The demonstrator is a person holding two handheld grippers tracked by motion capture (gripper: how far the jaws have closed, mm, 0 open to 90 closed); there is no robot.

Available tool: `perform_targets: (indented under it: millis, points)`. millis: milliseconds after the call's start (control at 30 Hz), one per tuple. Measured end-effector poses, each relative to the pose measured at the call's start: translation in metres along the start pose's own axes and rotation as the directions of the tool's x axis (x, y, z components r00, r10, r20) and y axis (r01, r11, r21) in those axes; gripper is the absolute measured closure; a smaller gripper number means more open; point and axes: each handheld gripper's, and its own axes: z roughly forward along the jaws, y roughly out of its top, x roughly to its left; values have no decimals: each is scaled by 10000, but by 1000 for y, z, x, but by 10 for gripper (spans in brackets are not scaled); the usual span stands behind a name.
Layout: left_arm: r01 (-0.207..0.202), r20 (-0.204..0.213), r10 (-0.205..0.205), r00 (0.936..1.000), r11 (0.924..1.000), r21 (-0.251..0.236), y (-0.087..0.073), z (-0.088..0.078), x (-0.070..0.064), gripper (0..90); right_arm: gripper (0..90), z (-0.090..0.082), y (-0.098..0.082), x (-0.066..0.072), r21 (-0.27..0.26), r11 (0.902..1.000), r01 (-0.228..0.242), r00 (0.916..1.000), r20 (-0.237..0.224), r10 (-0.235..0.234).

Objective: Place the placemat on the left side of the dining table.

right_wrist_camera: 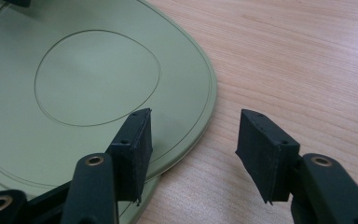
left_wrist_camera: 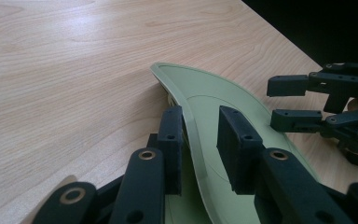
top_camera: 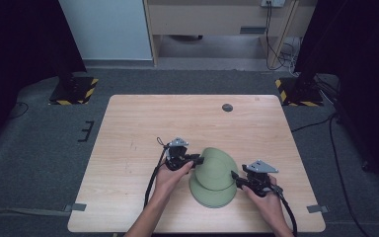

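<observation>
Left gripper (left_wrist_camera: 200, 140) straddles the top plate's (top_camera: 216, 168) raised left rim, jaws not yet pinching — right gripper (right_wrist_camera: 193, 149) gapes open off its right edge.

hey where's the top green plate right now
In the high view the top green plate sits tilted on a lower green plate, near the table's front edge, between the left gripper and right gripper.

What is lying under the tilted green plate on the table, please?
Under the top green plate, a second green plate lies flat on the table. Whatever lies beneath that one is covered.
</observation>
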Motion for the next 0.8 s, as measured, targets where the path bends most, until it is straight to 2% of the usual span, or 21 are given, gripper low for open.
perform_targets:
  millis: [33, 167, 200, 300, 333, 400, 567, 800]
  points:
    - [-39, -138, 39, 9999, 10000, 8, 0, 0, 0, 710, 453, 0, 0, 0, 15, 10000, 2, 10000, -9, -2]
    - [-59, -162, 60, 9999, 10000, 71, -1, 1, 0, 728, 451, 0, 0, 0, 16, 10000, -4, 10000, -12, 4]
    - [1, 65, -2, 10000, 9998, 219, -1, 2, 1, 727, 450, 0, 0, 0, 3, 10000, -10, 10000, -18, 10]
    - [-35, 219, 26, 9998, 9990, 447, -3, 8, -2, 720, 449, 0, 0, 0, 5, 10000, -15, 10000, -12, 15]
    - [-185, -274, 197, 9994, 9989, 429, -3, 9, -6, 720, 449, 0, 0, 0, 4, 10000, -9, 10000, -11, 9]
    - [38, -209, -36, 9998, 9999, 110, -2, 9, -7, 758, 448, 0, 0, -1, -5, 10000, 13, 10000, -18, -13]
    - [105, -267, -104, 9996, 9999, 66, -2, 8, -5, 741, 447, 0, 0, 0, -3, 10000, 31, 10000, -8, -31]
    - [-188, -517, 189, 9985, 9998, 25, -2, 7, -9, 792, 416, 0, 0, -1, -19, 10000, -25, 10000, 75, 25]
